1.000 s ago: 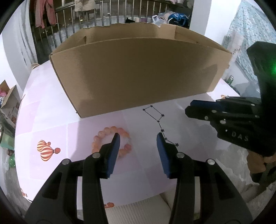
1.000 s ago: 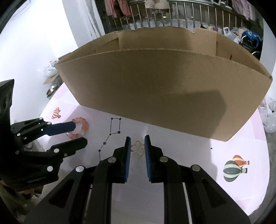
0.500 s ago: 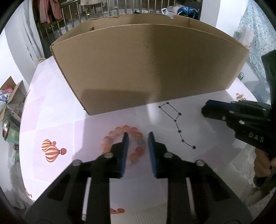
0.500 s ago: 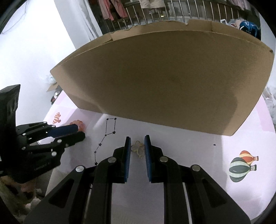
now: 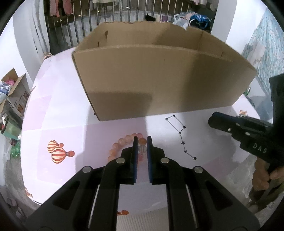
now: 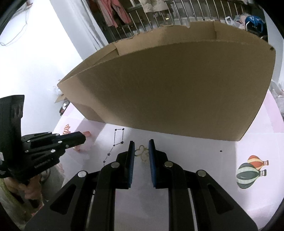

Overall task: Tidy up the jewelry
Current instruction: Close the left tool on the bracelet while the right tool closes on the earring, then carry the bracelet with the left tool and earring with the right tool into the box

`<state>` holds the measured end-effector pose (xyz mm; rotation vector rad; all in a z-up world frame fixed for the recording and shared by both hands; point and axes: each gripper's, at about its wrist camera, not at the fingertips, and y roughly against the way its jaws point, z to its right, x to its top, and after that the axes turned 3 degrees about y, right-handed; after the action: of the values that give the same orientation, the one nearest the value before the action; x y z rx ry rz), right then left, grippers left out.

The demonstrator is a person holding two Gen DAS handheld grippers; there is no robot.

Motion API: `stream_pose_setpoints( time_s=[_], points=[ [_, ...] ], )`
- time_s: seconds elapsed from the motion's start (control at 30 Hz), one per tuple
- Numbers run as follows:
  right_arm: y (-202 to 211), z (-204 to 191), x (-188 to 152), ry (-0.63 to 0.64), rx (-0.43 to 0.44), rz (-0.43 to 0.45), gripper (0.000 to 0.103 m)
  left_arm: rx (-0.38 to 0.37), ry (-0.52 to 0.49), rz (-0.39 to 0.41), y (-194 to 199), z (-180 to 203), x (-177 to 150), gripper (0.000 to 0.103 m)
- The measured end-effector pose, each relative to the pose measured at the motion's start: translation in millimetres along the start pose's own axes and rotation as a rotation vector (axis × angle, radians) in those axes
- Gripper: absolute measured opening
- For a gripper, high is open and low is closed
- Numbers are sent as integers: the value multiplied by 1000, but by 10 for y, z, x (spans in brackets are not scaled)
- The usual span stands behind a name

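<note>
A pink beaded bracelet [image 5: 124, 144] lies on the pale pink-and-white surface [image 5: 58, 120] just in front of a large cardboard box [image 5: 159, 78], and the left gripper [image 5: 141, 140] has its jaws drawn nearly together around the right side of the bead ring — a pale bead and a pink one show in the narrow gap between the blue pads, so the jaws appear closed on the bracelet, though whether it is lifted off the surface cannot be told. In the right wrist view only a few of those beads [image 6: 87, 133] peek out past the left gripper's black fingers. A small gold clover-shaped piece of jewelry [image 6: 142, 153] rests on the surface between the fingertips of the right gripper [image 6: 141, 144]; its jaws stand partly open, a clear gap on each side of the gold piece — neither pad seems to touch it. A printed constellation of black stars and dashed lines [image 5: 181, 136] runs across the surface between the two pieces of jewelry. Printed hot-air balloons decorate the surface farther out: a red-striped pair [image 5: 56, 151] to the left of the bracelet, and a dark green and orange pair [image 6: 250, 171] well to the right of the gold piece. Behind the open-topped box stands a metal railing [image 5: 106, 14] hung with clothes.
</note>
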<state>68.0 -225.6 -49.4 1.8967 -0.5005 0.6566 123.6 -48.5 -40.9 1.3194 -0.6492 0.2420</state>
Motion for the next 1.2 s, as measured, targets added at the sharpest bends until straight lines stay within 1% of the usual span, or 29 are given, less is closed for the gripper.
stream_pose_setpoints(
  time_s=[0.23,0.33,0.47,0.53,0.63,0.67,0.73,0.8,0.87,0.93,1.03,1.13,1.17,1.2],
  points=[
    [312,-41,34,26,5,59,16,-24,41,76,358,-78,-26,8],
    [507,-65,55,45,11,88,16,-55,53,126,594,-108,-30,8],
    [719,-107,145,69,29,129,16,-103,65,181,849,-21,25,8],
    [818,-169,243,89,39,157,16,-130,69,207,992,33,69,8],
    [993,-183,432,104,56,204,16,-171,74,252,1218,114,225,8],
    [1062,-163,527,106,63,221,16,-195,75,274,1313,132,310,8],
    [1134,-146,696,112,68,238,16,-219,67,307,1431,179,451,8],
    [1164,-94,885,106,69,242,16,-228,60,323,1488,242,599,8],
    [1125,4,1088,88,86,217,16,-233,49,327,1471,299,783,8],
    [1010,77,1259,72,95,166,16,-238,48,310,1379,338,948,8],
    [748,158,1482,50,80,68,16,-275,73,244,1095,361,1192,8],
    [441,201,1612,35,81,-29,16,-289,94,138,654,385,1401,8],
    [278,245,1668,20,92,-81,16,-298,101,111,535,385,1430,8],
    [190,277,1694,4,95,-110,16,-309,117,77,389,373,1456,8]
  ],
)
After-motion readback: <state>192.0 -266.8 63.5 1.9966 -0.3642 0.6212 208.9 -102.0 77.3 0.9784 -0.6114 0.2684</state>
